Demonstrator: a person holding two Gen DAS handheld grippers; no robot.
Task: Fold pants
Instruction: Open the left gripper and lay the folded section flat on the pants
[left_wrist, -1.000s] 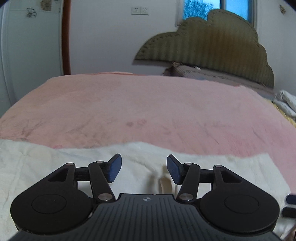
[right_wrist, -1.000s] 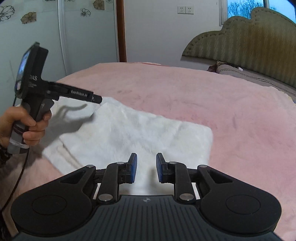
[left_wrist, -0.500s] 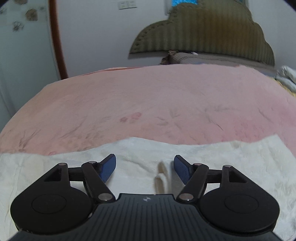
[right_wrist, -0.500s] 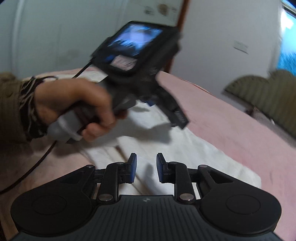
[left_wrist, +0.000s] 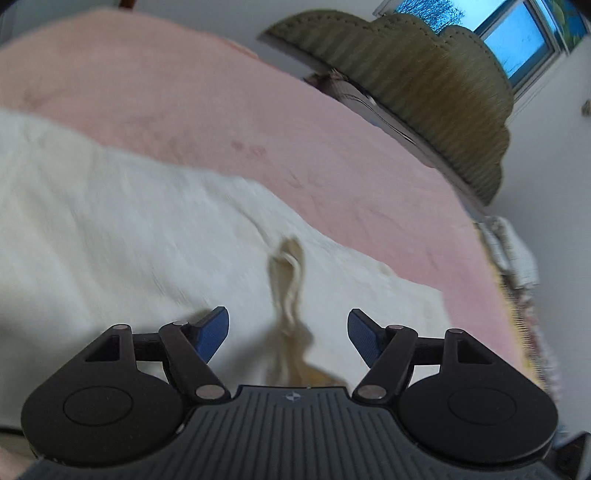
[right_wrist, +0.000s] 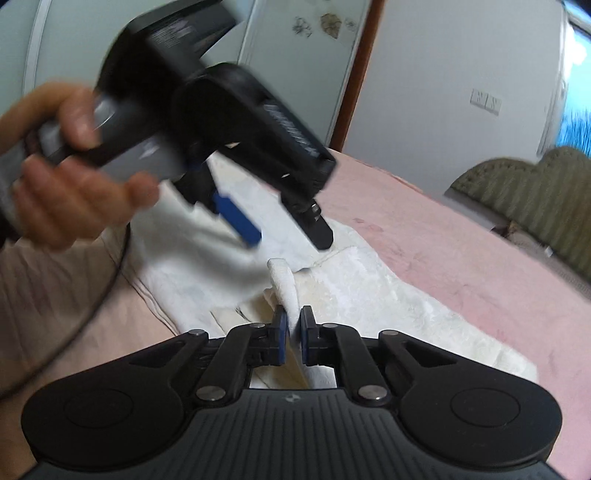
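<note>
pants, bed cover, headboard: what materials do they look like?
Pants: cream, thick fleece or terry-like knit by the nubby, matte pile; exact fabric unclear. The right tongs pinch a raised fold.
Bed cover: pink short-pile plush, going by the brushed streaks in the nap.
Headboard: olive upholstery with ribbed channels and a stitched scalloped edge; probably fabric.

Open pink bedspread (left_wrist: 258, 122) lies beyond the white pants (left_wrist: 110, 229). The left gripper (right_wrist: 284, 229), jaws spread, hangs just above the pants' raised fold (right_wrist: 282, 280), crowding the right gripper (right_wrist: 291, 336) pinching it.
</note>
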